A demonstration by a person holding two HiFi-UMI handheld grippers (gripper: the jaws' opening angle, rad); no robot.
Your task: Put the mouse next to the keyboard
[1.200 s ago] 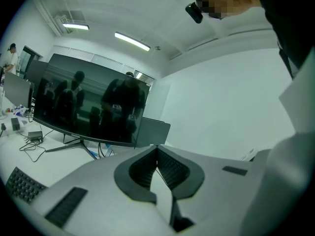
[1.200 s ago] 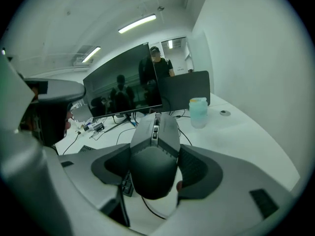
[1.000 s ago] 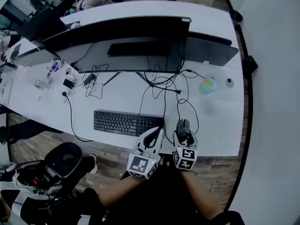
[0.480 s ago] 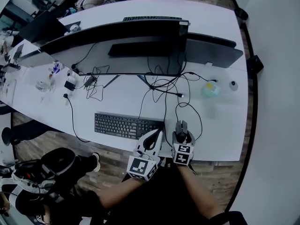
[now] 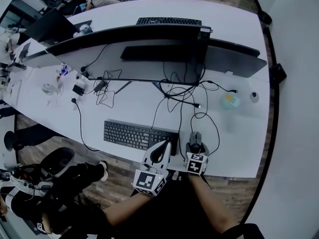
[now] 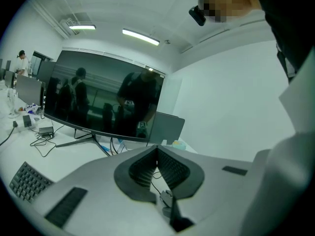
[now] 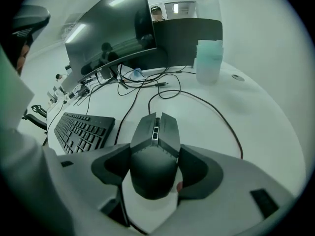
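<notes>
The right gripper [image 5: 195, 151] is clamped across the mouse [image 7: 156, 132], which points lengthwise away from the person and seems to rest on the desk [image 5: 234, 148] just right of the keyboard [image 5: 134, 133], while the left gripper [image 6: 156, 151] is closed and empty.

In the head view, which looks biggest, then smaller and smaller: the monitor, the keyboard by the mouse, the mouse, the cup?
1. Monitor, by far the largest.
2. Keyboard.
3. Mouse and cup look about alike. The right gripper hides part of the mouse, so I won't rank those two.
</notes>
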